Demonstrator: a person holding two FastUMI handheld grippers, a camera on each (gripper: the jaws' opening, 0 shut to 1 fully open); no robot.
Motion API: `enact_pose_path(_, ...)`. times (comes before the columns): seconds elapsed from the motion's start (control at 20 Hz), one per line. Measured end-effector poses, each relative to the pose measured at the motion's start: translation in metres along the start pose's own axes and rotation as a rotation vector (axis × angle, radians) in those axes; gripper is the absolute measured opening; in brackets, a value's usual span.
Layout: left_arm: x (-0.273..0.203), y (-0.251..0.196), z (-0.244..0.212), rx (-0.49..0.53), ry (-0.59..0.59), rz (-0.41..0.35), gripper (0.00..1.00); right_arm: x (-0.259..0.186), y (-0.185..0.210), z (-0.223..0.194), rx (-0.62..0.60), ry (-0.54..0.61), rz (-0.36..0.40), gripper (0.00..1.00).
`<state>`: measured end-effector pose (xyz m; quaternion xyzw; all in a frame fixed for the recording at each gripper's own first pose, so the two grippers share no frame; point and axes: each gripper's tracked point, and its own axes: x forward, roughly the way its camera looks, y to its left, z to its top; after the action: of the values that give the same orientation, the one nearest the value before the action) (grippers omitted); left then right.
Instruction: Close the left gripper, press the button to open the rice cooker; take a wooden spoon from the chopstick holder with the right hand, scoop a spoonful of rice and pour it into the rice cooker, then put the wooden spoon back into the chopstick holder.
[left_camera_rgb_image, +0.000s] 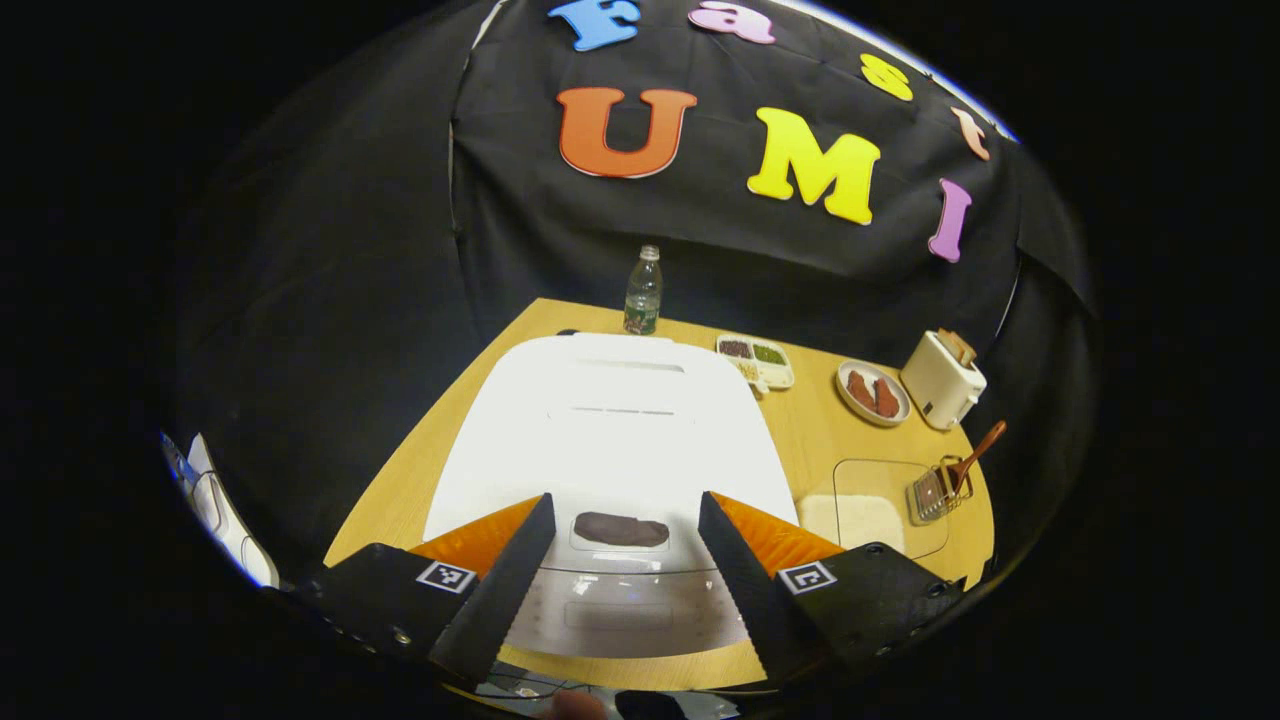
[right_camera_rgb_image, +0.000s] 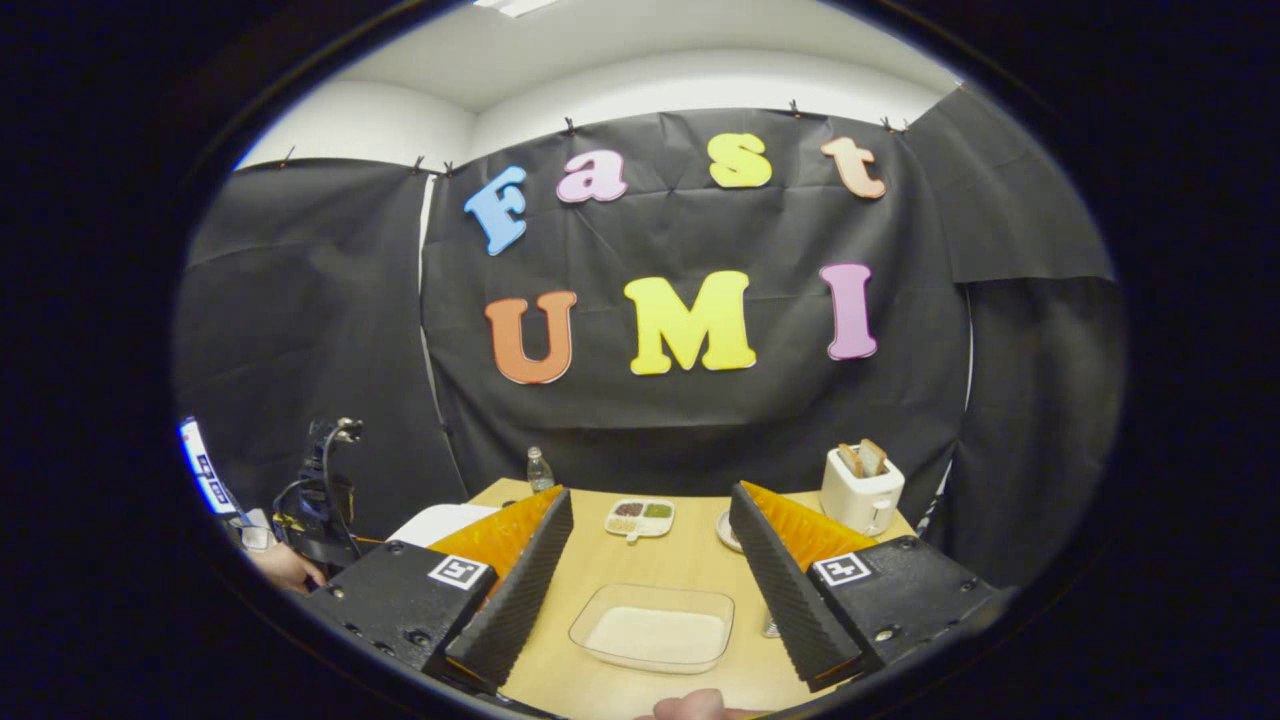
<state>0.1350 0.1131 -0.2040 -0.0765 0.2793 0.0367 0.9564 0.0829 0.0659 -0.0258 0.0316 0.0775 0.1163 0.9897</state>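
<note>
The white rice cooker (left_camera_rgb_image: 600, 420) stands with its lid down on the wooden table (left_camera_rgb_image: 810, 440). Its dark button (left_camera_rgb_image: 620, 529) lies between the fingers of my left gripper (left_camera_rgb_image: 625, 497), which hovers open just above the cooker's front. To the right, a wire chopstick holder (left_camera_rgb_image: 932, 492) carries the wooden spoon (left_camera_rgb_image: 978, 452), handle sticking up. Beside it sits a clear dish of rice (left_camera_rgb_image: 868, 512). My right gripper (right_camera_rgb_image: 651, 492) is open and holds nothing, with the rice dish (right_camera_rgb_image: 655, 625) below and ahead of it. The cooker's edge (right_camera_rgb_image: 435, 522) shows at left.
Along the back of the table stand a water bottle (left_camera_rgb_image: 643, 292), a divided tray of grains (left_camera_rgb_image: 755, 360), a plate with brown food (left_camera_rgb_image: 872, 392) and a white toaster (left_camera_rgb_image: 942, 378). The other gripper's body (right_camera_rgb_image: 320, 500) and a hand (right_camera_rgb_image: 285, 565) are far left.
</note>
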Motion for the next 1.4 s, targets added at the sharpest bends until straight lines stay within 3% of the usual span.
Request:
enact_pose_path(0.1, -0.017, 0.001, 0.024, -0.015, -0.099, -0.012, 0.94, -0.003, -0.007, 0.003, -0.021, -0.012, -0.052, 1.00)
enact_pose_path(0.15, -0.026, 0.002, 0.038, -0.010, -0.153, -0.011, 0.94, -0.006, -0.012, 0.005, -0.031, -0.017, -0.082, 0.96)
enact_pose_path(0.3, -0.064, -0.004, 0.073, 0.036, -0.303, -0.023, 0.95, -0.013, -0.006, 0.005, -0.029, -0.018, -0.119, 0.96)
enact_pose_path(0.35, -0.079, -0.008, 0.077, 0.052, -0.343, -0.021, 0.95, -0.018, -0.006, 0.004, -0.032, -0.013, -0.136, 1.00)
enact_pose_path(0.4, -0.093, -0.011, 0.084, 0.075, -0.386, -0.020, 0.95, -0.023, -0.005, 0.006, -0.036, -0.016, -0.150, 0.96)
enact_pose_path(0.65, -0.155, -0.052, 0.097, 0.165, -0.530, -0.111, 0.95, -0.051, 0.011, 0.006, -0.086, -0.042, -0.185, 0.96)
enact_pose_path(0.75, -0.177, -0.067, 0.094, 0.159, -0.560, -0.136, 0.94, -0.064, 0.018, 0.008, -0.085, -0.063, -0.189, 1.00)
enact_pose_path(0.95, -0.221, -0.105, 0.086, 0.161, -0.603, -0.179, 0.94, -0.092, 0.015, 0.008, -0.072, -0.090, -0.187, 0.96)
enact_pose_path(1.0, -0.229, -0.112, 0.084, 0.168, -0.613, -0.179, 0.94, -0.099, 0.014, 0.008, -0.067, -0.096, -0.175, 1.00)
enact_pose_path(1.05, -0.238, -0.116, 0.081, 0.175, -0.623, -0.172, 0.94, -0.106, 0.009, 0.010, -0.063, -0.104, -0.174, 0.96)
enact_pose_path(1.4, -0.289, -0.143, 0.051, 0.164, -0.636, -0.138, 0.94, -0.169, -0.028, 0.001, -0.045, -0.130, -0.165, 1.00)
